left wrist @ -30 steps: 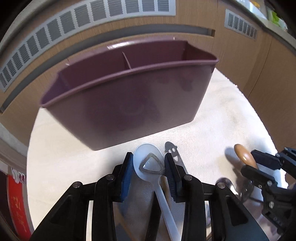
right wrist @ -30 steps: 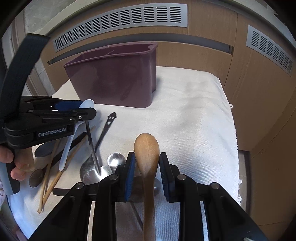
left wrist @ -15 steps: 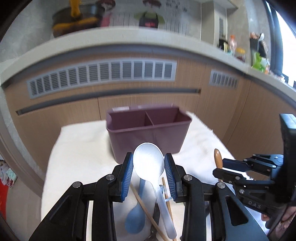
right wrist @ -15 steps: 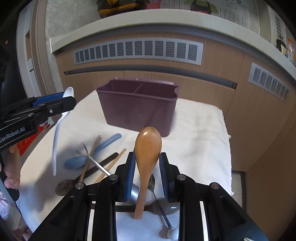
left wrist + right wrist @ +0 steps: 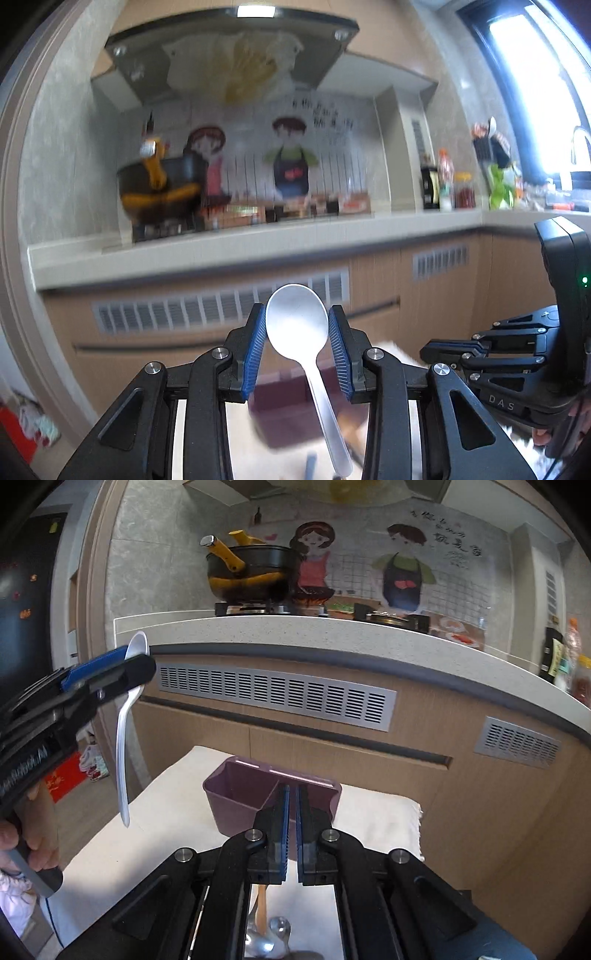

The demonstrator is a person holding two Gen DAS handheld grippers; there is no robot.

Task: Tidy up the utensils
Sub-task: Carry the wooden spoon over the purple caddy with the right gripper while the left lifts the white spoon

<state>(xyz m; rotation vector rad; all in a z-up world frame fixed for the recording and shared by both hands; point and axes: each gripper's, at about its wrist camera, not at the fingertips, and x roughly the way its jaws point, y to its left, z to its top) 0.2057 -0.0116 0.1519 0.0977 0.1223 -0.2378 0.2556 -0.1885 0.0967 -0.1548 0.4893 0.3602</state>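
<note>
A white plastic spoon (image 5: 297, 325) stands bowl-up between the blue pads of my left gripper (image 5: 297, 343), which is shut on the bowl. In the right wrist view that gripper (image 5: 122, 668) is high at the left, the white spoon (image 5: 122, 738) hanging handle-down from it. My right gripper (image 5: 291, 812) is shut, pads almost together with nothing between them. The wooden spoon (image 5: 261, 904) shows far below, beside metal spoons (image 5: 277, 930). The purple two-compartment caddy (image 5: 240, 797) stands on the cloth-covered table (image 5: 166, 812) ahead, and blurred (image 5: 284, 410) low in the left wrist view.
A wooden cabinet front with metal vent grilles (image 5: 273, 694) and a counter edge (image 5: 332, 631) rise behind the table. A black pot (image 5: 251, 572) sits on the hob above. A person's hand (image 5: 22, 845) grips the left tool. My right gripper (image 5: 443, 349) appears at the right.
Both grippers have risen well above the table, and the left one has tipped up towards level. The wooden spoon is out of the right jaws, which have shut empty. The white spoon stays held.
</note>
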